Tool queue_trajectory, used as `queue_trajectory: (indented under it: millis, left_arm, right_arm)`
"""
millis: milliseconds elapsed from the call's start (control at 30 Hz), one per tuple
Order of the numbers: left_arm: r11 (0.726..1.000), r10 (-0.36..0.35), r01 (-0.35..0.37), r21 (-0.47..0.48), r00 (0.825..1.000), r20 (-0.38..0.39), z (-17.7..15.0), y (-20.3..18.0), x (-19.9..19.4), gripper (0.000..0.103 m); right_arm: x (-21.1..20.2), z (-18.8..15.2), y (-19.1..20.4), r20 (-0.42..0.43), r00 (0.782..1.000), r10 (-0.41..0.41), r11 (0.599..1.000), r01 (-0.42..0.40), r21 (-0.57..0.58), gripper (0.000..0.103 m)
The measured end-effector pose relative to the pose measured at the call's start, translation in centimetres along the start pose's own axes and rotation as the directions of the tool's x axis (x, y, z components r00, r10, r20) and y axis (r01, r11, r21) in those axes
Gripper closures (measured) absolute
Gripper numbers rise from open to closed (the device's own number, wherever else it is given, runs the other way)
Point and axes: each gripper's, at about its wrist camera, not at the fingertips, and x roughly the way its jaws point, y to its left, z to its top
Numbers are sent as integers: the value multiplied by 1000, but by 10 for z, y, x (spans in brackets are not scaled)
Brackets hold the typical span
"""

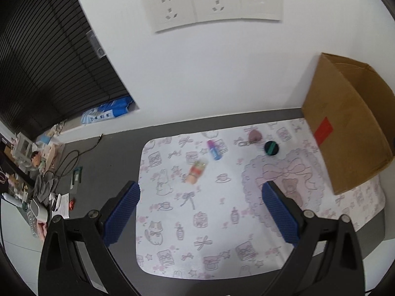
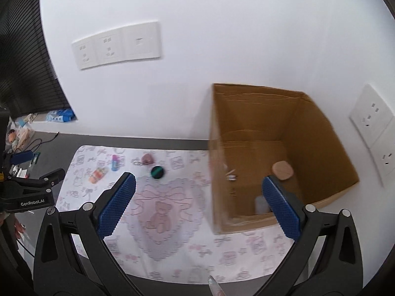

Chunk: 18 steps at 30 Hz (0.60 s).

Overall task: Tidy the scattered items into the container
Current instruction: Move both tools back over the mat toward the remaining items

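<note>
A brown cardboard box stands open on the right of a patterned mat; it also shows in the left wrist view. Inside lie a tan compact, a white bottle and a small white item. On the mat lie a pink-and-blue tube, an orange-and-green bottle, a mauve keyring charm and a black-and-green round case. My left gripper is open above the mat, short of the bottle. My right gripper is open, straddling the box's left wall.
A white wall with socket plates stands behind the table. Cluttered desk items and cables lie at the left. A thin glittery stick lies at the mat's front edge. The left gripper shows at the left of the right wrist view.
</note>
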Motion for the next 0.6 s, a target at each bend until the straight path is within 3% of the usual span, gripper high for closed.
queue_trajectory:
  millis: [133, 267, 600]
  left_arm:
    - [1000, -13, 12, -16, 1000, -8, -4, 17, 9, 4]
    - [995, -86, 84, -60, 995, -42, -7, 31, 31, 4]
    - [998, -60, 57, -34, 992, -109, -13, 33, 94, 4]
  right_arm:
    - [11, 0, 29, -20, 999, 28, 999, -29, -45, 0]
    - [31, 2, 50, -42, 998, 55, 994, -58, -88, 0]
    - [93, -2, 76, -130, 988, 83, 987, -99, -125, 0]
